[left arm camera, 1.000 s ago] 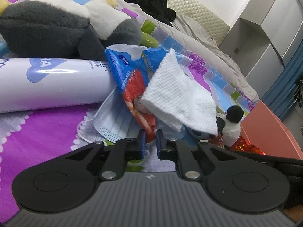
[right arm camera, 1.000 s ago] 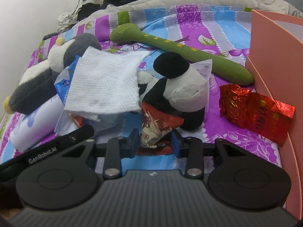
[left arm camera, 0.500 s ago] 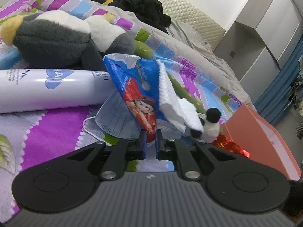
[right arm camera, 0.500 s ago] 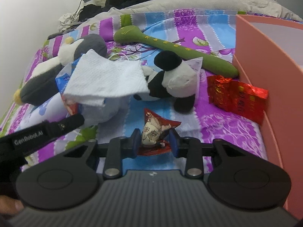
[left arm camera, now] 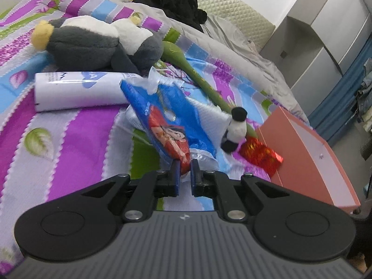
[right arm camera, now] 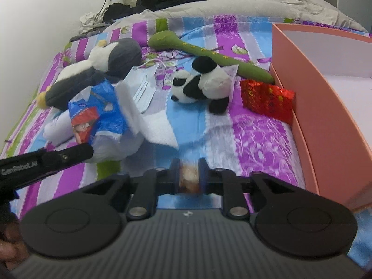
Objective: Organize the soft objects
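My left gripper [left arm camera: 185, 167] is shut on a blue and red snack bag [left arm camera: 171, 121] and holds it above the bed; the bag also shows in the right wrist view [right arm camera: 93, 114], with a white tissue [right arm camera: 148, 121] hanging beside it. My right gripper [right arm camera: 189, 169] is shut on a small snack packet [right arm camera: 188, 177], mostly hidden and blurred between the jaws. A small panda plush [right arm camera: 202, 81] lies near the salmon box [right arm camera: 325, 107]. A large grey penguin plush [left arm camera: 97, 41] and a green plush stick [right arm camera: 209, 53] lie further back.
A white roll pack [left arm camera: 79, 90] lies left on the striped bedspread. A red foil packet [right arm camera: 267, 97] leans by the box wall. A blue face mask [right arm camera: 144, 86] lies under the tissue. Black clothes [left arm camera: 172, 0] sit at the headboard.
Both grippers have lifted and pulled back with their loads. The tissue slid off the blue bag's top and now hangs beside it. The small packet sits deeper between my right jaws.
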Demonstrator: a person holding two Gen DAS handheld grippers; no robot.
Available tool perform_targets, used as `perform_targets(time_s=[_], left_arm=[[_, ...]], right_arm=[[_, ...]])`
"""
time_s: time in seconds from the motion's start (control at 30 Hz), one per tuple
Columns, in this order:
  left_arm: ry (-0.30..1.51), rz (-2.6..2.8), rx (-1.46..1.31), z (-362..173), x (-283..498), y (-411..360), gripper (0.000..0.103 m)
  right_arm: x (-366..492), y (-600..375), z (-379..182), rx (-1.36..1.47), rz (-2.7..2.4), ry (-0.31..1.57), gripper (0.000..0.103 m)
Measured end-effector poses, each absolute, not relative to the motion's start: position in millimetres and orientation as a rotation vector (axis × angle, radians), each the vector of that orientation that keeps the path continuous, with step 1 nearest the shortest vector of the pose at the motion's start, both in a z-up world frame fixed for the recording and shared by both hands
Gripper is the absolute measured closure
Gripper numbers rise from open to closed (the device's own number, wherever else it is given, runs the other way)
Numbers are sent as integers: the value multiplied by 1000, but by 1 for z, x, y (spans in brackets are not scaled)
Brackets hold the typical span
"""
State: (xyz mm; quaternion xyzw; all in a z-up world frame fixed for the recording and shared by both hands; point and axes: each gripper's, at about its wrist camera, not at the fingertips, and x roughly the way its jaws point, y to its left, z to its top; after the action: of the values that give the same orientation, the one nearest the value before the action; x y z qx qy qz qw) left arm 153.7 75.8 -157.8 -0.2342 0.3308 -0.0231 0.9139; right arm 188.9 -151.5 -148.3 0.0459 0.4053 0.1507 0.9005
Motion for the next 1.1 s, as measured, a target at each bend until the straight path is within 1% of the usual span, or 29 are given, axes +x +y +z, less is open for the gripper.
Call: perform_targets(time_s=[0.3,0.5,0.53,0.57,0.63,0.73,0.83,0.93,0.97,1.03,1.1], left_arm=[[737,-90,-392,-151,113,65,93],[778,-81,-372,-152,91,75,93],[785,-77,-369,-152,88,77,93],[791,-74,-367,-152,85,80,93],[797,-65,-363,-151,81,85,93],[809,-50,-351,-151,75,93,93],[827,-28,-335,-153,71,102,93],[845,3,-336,-158,68,113,93],[849,13,-338,-159,68,116,93],[857,38,-342,-163,68,122,93],[864,56,-359,-167,68,128,93]], right_arm=[[166,-164,-151,99,300,850,82],[158,-160,-158,107,347,851,78],[158,-157,-159,101,354,852,76],[159,-155,-160,95,356,856,69],[163,-150,-162,85,360,861,61],[169,-140,-166,65,372,855,60],[175,-133,-172,36,368,864,55],[179,-129,-179,27,372,875,54],[181,-127,-182,23,374,881,52],[182,-125,-187,13,376,892,53],[183,-124,-190,15,384,895,56]])
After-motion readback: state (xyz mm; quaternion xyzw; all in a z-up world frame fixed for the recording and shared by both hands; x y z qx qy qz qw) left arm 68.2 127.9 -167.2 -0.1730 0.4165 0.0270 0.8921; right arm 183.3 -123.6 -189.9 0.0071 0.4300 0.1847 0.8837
